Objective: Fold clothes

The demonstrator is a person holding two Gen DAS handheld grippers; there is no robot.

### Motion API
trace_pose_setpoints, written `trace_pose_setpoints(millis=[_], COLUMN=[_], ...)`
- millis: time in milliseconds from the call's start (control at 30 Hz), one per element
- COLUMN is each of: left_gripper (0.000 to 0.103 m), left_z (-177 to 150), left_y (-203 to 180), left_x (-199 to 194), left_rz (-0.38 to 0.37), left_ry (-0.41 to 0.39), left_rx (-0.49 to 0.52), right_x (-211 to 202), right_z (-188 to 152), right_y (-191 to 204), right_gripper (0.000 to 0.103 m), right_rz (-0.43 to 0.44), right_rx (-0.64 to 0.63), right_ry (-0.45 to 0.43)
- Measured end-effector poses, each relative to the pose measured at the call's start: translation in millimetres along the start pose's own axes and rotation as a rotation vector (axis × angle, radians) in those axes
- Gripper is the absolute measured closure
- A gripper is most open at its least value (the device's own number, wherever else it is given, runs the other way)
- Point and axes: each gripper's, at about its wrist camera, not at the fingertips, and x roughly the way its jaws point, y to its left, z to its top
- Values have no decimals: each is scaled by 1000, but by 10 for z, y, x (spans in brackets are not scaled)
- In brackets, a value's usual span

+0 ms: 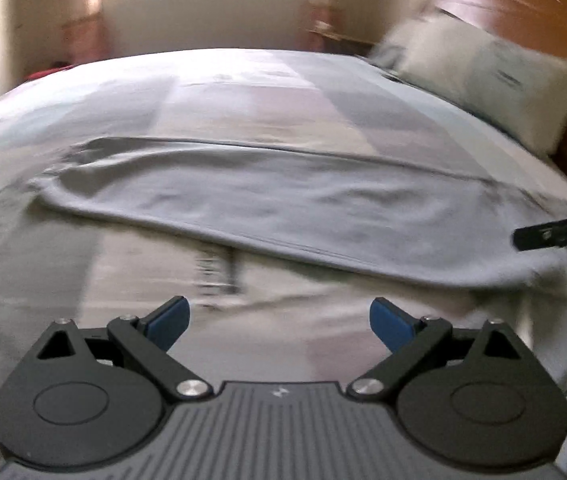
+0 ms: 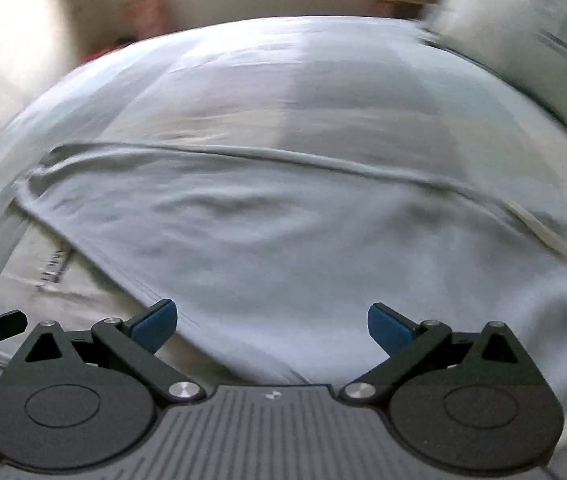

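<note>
At twelve o'clock from the right tongs [image 2: 272,326] lay the pale grey cloth garment [image 2: 283,232], long axis nine-to-three; left tongs [image 1: 279,322] sat farther off, both pairs gaping, empty.

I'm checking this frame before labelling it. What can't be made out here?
- Garment: motion blur in both views hides its type.
- Its near edge: behind the right gripper body, right view.
- Dark marking on the sheet: smeared, left view.
- Pillow: blurred, cut off in the right view.
</note>
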Motion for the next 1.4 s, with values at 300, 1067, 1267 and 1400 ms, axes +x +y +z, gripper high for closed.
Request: trace_pose_setpoints(millis=[300, 1067, 1267, 1400], left_gripper=[6, 6, 6, 6], left_z=[-61, -39, -2, -1], left_y=[1104, 943, 888, 898], left_x=[-23, -355, -386, -400], left_rz=[82, 84, 64, 76], left_ry=[-14, 42, 20, 16], left_rx=[-268, -107, -99, -110], right_x=[1245, 2138, 2477, 2608], right_z=[617, 1949, 1938, 1952], right_y=[775, 2453, 2763, 2778], right_gripper=[0, 0, 0, 0], right_rz=[-50, 114, 29, 59], right_rx=[-90, -350, -394, -337], right_ry=[109, 171, 208, 168])
